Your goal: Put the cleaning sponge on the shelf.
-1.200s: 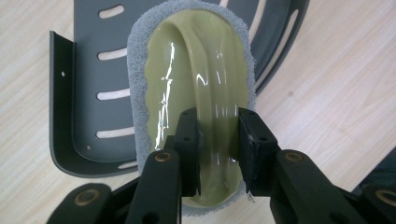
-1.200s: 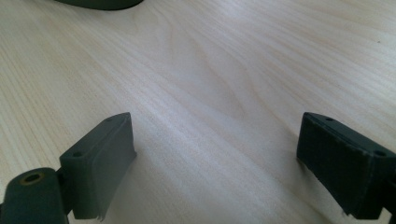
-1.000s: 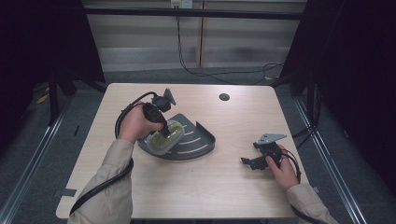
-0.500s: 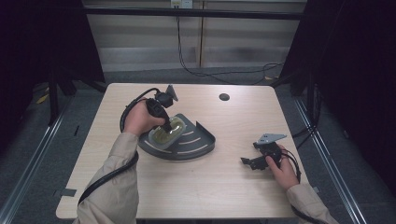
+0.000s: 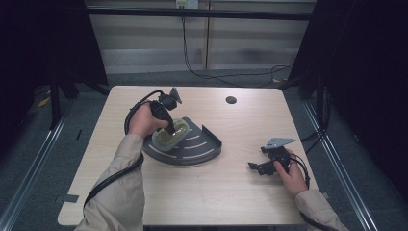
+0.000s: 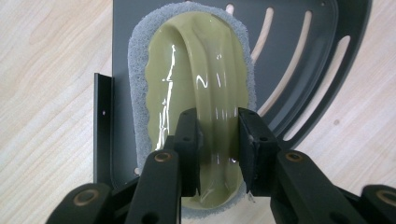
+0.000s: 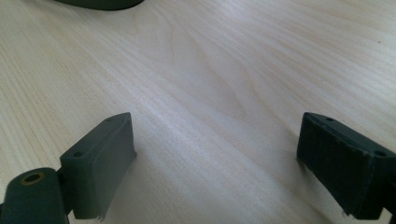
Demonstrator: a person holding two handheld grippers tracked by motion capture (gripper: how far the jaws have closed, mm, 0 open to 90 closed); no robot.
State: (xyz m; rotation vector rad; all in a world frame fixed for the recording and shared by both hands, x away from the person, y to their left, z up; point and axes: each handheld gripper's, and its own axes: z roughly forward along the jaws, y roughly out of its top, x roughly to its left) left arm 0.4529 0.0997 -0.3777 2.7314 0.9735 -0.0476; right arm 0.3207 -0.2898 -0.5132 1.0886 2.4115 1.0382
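Observation:
An olive-green scrubber (image 5: 169, 136) with a grey sponge rim lies on a dark grey quarter-round slotted tray (image 5: 204, 150) at the table's left middle. My left gripper (image 5: 170, 129) points down onto it, shut on the scrubber's raised handle ridge. In the left gripper view the two jaws pinch that glossy ridge of the scrubber (image 6: 196, 70), with the left gripper (image 6: 218, 122) over the tray (image 6: 303, 42). At the table's right, my right gripper (image 5: 255, 167) rests low by the wood, open. The right gripper (image 7: 215, 163) has only bare wood between its jaws.
The tray has a raised wall (image 5: 211, 134) at its right end and another wall (image 6: 102, 126) beside the scrubber. A small dark round hole (image 5: 231, 100) sits near the table's far edge. Cables trail from both grippers. Bare wood (image 5: 216, 197) spreads toward the front.
My left gripper and the scrubber have shifted a little farther away across the tray. The right gripper has not moved.

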